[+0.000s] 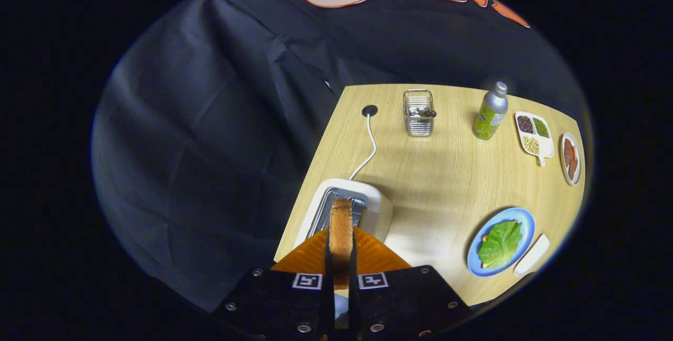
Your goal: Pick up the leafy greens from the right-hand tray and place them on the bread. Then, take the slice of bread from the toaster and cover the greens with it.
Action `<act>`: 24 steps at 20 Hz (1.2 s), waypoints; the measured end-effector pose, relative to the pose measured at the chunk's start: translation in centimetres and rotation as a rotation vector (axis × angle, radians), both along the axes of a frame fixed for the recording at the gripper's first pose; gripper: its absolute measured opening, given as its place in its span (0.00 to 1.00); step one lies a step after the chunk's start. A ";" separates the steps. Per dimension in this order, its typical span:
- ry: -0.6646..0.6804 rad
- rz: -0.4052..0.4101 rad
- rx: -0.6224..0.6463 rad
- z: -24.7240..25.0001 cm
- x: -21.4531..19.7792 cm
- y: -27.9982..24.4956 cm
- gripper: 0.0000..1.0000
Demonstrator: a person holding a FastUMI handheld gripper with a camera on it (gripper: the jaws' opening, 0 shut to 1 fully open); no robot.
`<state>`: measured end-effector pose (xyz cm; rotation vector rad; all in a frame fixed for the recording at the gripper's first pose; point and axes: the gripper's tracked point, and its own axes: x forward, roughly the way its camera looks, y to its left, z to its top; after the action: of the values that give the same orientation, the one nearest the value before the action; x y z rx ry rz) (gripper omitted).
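1. The slice of bread point(341, 230) stands on edge between the two fingers of the gripper point(341, 257), which are closed against its flat faces; it looks toasted, with a browned, porous crust. It sits just above the slot of the toaster point(368, 209), so I judge the second step is in hand: the slice is being lifted out.
2. The leafy greens point(500, 244) already lie on the blue plate point(520, 216), crinkled and veined, covering most of a bread slice whose corner peeks out beside them. The first step looks done.
3. Next, I think, the slice must travel across the table point(441, 183) to the plate and be turned flat to cover the greens.
4. The toaster is smooth, cream and rounded, with a metal top and a white cord point(371, 146).
5. Beside the plate lies a small white tray point(532, 255). Farther off stand a wire basket point(418, 115), a metal bottle point(491, 112), a three-part dish point(534, 135) of grains and an oval dish point(571, 159).
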<state>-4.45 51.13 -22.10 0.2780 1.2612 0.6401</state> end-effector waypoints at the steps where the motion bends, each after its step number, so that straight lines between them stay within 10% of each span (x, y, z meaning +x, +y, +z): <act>1: -0.016 -0.002 -0.002 0.2 0.1 -1.1 0.11; 24: 0.032 -0.027 0.017 -10.2 -1.1 -22.9 0.11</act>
<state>-5.52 28.21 -32.29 0.3201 1.2816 0.6251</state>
